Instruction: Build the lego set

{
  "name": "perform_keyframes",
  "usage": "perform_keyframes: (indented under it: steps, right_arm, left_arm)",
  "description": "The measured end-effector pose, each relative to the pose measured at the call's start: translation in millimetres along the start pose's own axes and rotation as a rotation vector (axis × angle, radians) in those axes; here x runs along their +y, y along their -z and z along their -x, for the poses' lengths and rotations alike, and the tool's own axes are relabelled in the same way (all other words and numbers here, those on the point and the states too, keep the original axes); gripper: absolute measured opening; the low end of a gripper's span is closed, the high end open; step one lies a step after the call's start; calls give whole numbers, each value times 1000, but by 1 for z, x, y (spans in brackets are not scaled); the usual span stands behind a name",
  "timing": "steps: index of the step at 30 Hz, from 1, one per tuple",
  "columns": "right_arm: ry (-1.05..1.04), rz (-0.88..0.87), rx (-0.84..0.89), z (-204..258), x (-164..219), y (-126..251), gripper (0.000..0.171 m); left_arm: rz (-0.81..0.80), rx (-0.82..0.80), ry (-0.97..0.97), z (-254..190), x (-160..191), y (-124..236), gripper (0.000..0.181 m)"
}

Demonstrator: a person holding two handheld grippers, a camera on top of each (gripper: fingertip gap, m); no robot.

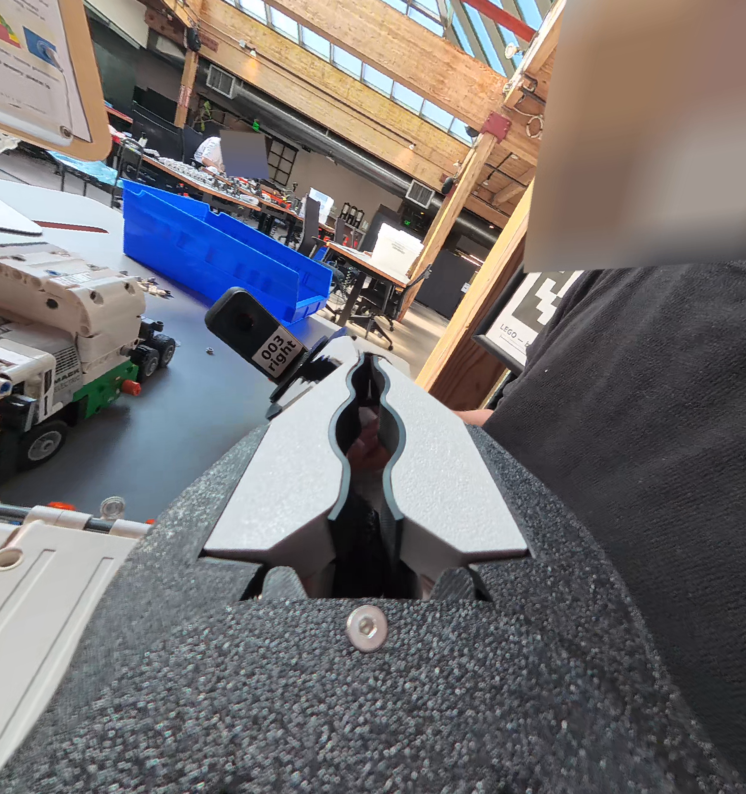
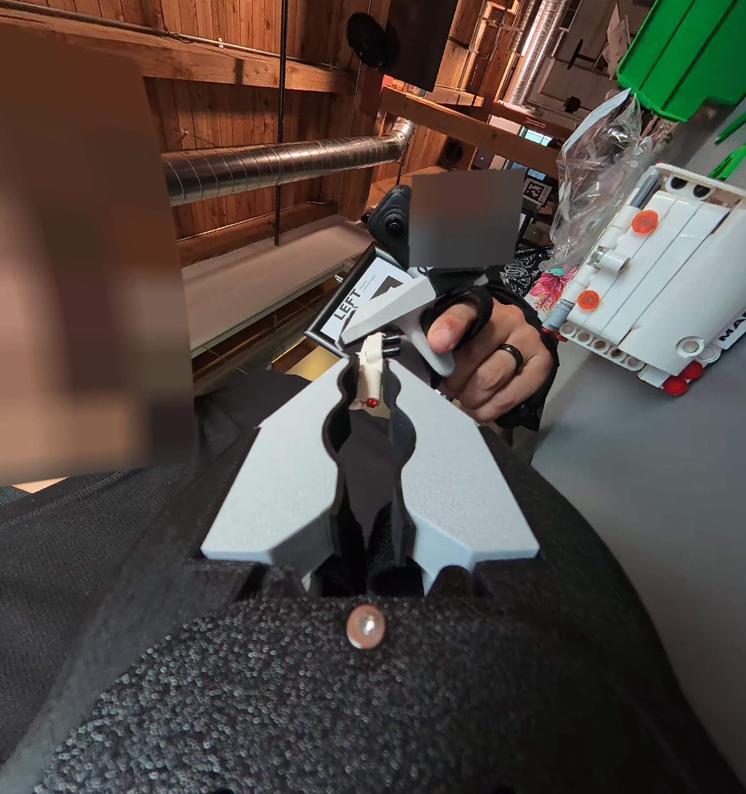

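My right gripper (image 2: 370, 365) is shut on a small white lego piece (image 2: 372, 369) with black pins at its top and a red pin at its lower end, held up in the air. My left gripper (image 1: 369, 358) has its jaws almost together. In the right wrist view its tips (image 2: 346, 339) meet the top of that piece; I cannot tell whether it pinches it. The white lego truck (image 1: 62, 343) stands on the grey table (image 1: 169, 421) at the left. A white lego body section (image 2: 663, 279) lies on the table at the right, and it also shows in the left wrist view (image 1: 40, 601).
A blue bin (image 1: 216, 253) stands behind the truck. A green bin (image 2: 697, 51) and a clear plastic bag (image 2: 598, 150) are beyond the white section. An instruction sheet on a stand (image 1: 32, 73) is at upper left. The person's dark shirt (image 1: 641, 472) is close behind the grippers. Less than 4 cm separates the two grippers' tips.
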State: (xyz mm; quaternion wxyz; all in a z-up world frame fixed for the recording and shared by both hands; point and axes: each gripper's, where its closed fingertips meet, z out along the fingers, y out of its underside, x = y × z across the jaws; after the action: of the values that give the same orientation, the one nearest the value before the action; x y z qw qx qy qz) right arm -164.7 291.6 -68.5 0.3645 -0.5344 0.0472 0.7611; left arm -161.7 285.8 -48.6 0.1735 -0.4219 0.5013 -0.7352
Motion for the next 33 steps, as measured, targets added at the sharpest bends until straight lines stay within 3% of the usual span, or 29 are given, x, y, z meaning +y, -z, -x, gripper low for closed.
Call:
perform_keyframes:
  steps: [5, 10, 18, 27, 30, 33]
  right_arm:
    - [24, -34, 8, 3, -7, 6, 9]
    - [-150, 44, -86, 9, 9, 5, 9]
    - [-200, 117, -87, 5, 24, 0, 10]
    - [-214, 115, -92, 4, 28, -1, 10]
    - [-129, 102, -15, -2, 23, 3, 11]
    - [211, 160, 220, -11, 14, 13, 16]
  left_arm:
    - [-34, -15, -1, -1, -5, 7, 0]
    - [128, -225, -306, 10, 10, 11, 12]
    - [234, -92, -385, -14, 20, 6, 0]
    - [285, -139, -423, -11, 24, 9, 3]
    - [335, -181, -423, -4, 28, 12, 1]
    - [388, -229, -396, 5, 34, 14, 0]
